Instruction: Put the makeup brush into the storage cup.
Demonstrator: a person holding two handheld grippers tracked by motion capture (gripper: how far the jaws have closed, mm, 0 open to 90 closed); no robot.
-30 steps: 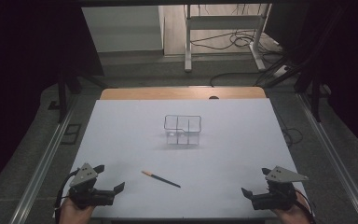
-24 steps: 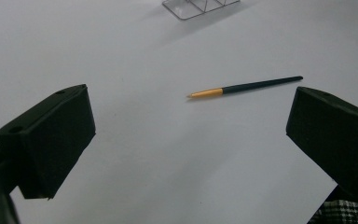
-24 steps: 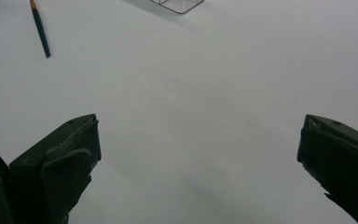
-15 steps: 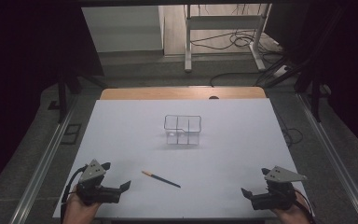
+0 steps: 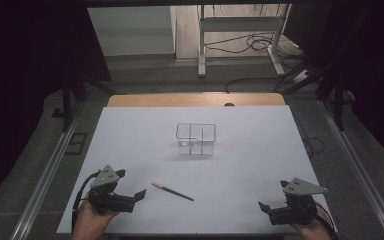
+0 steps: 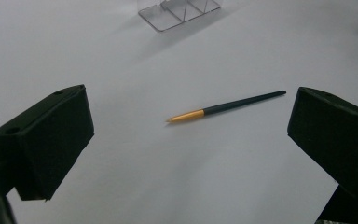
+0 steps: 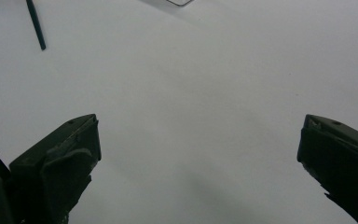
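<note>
A thin pen (image 5: 172, 192) with a dark body and an orange tip lies flat on the white table near its front. My left gripper (image 5: 131, 184) stands open just left of the pen, apart from it. In the left gripper view the pen (image 6: 223, 107) lies ahead between the wide-apart jaws of my left gripper (image 6: 189, 100), orange end pointing left. A clear plastic organizer (image 5: 196, 139) with small compartments stands at the table's middle. My right gripper (image 5: 272, 196) rests open at the front right, nothing between its jaws (image 7: 200, 121). The pen's dark end (image 7: 36, 23) shows far off.
The white tabletop (image 5: 260, 150) has a wooden strip (image 5: 195, 100) along its far edge. Metal rails run along both sides. A desk frame (image 5: 240, 30) and cables lie on the floor beyond. The organizer's base (image 6: 179, 11) shows past the pen.
My left gripper has moved right and a little forward, closer to the pen. The right gripper, the pen and the organizer have stayed put.
</note>
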